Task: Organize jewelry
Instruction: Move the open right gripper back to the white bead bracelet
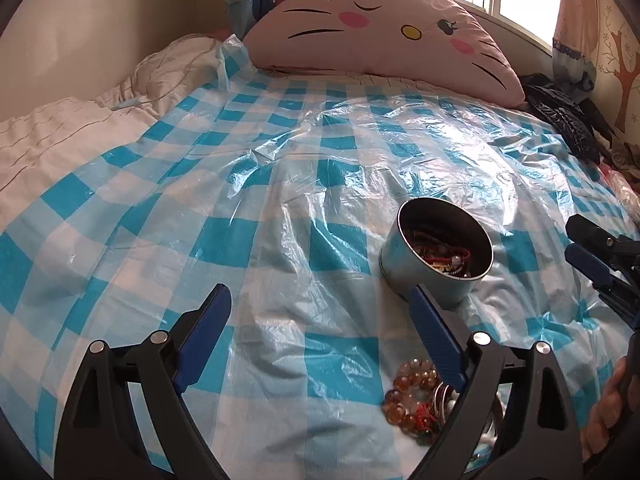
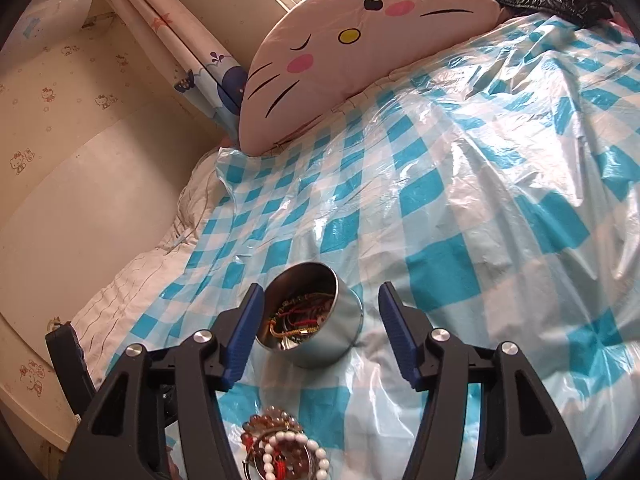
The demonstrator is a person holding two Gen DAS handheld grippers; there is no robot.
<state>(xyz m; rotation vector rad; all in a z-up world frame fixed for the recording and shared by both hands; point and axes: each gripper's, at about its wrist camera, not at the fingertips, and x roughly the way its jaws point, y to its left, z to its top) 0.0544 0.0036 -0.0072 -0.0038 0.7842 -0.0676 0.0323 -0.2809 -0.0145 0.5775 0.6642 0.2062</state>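
Note:
A round metal tin [image 1: 434, 254] stands tilted on the blue-checked plastic sheet [image 1: 280, 200], holding red cords and beaded jewelry. It also shows in the right wrist view [image 2: 316, 324]. A pile of bead bracelets [image 1: 416, 400], amber and white, lies near the front; in the right wrist view the pile [image 2: 286, 446] sits on a round lid. My left gripper [image 1: 322, 304] is open and empty, left of the tin. My right gripper [image 2: 320, 302] is open and empty, hovering over the tin. Its fingers [image 1: 592, 264] show at the right edge of the left wrist view.
A pink cat-face pillow [image 1: 384, 36] leans at the head of the bed. White bedding [image 1: 60, 136] lies at the left by the wall. A black garment [image 1: 560, 120] lies at the right, near curtains and a window.

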